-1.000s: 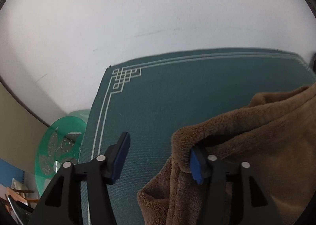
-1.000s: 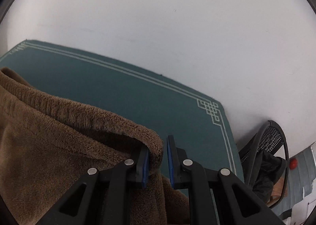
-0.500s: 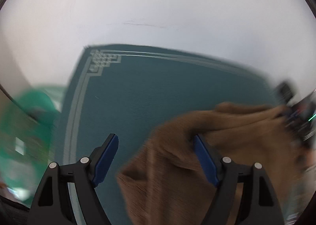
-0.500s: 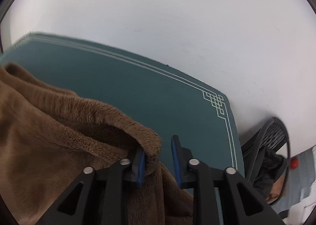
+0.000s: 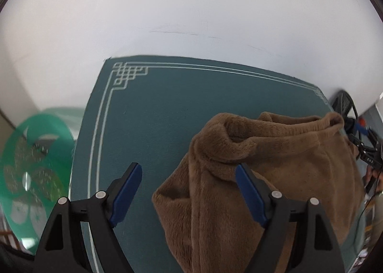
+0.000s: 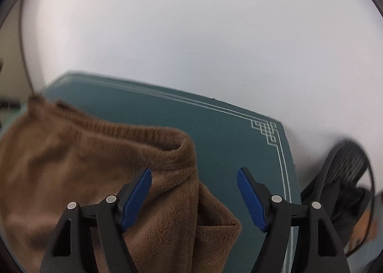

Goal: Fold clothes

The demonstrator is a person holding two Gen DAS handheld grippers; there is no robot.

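Note:
A brown fleece garment (image 5: 275, 165) lies bunched on a dark green mat (image 5: 155, 117) with a pale line border. My left gripper (image 5: 189, 191) is open; the garment's left edge sits between its blue pads, nearer the right pad (image 5: 249, 197), untouched by the left one. In the right wrist view the garment (image 6: 95, 160) fills the lower left, its ribbed hem on top. My right gripper (image 6: 195, 197) is open, with the garment's right edge between the pads and the mat (image 6: 227, 134) behind.
A white wall stands behind the mat. A green round glass table (image 5: 36, 170) is at the left. A black mesh chair (image 6: 344, 167) stands right of the mat. The other gripper (image 5: 366, 150) shows at the left wrist view's right edge.
My right gripper has opened and let go of the garment's edge. My left gripper has opened wider and drawn back. The garment has dropped onto the mat.

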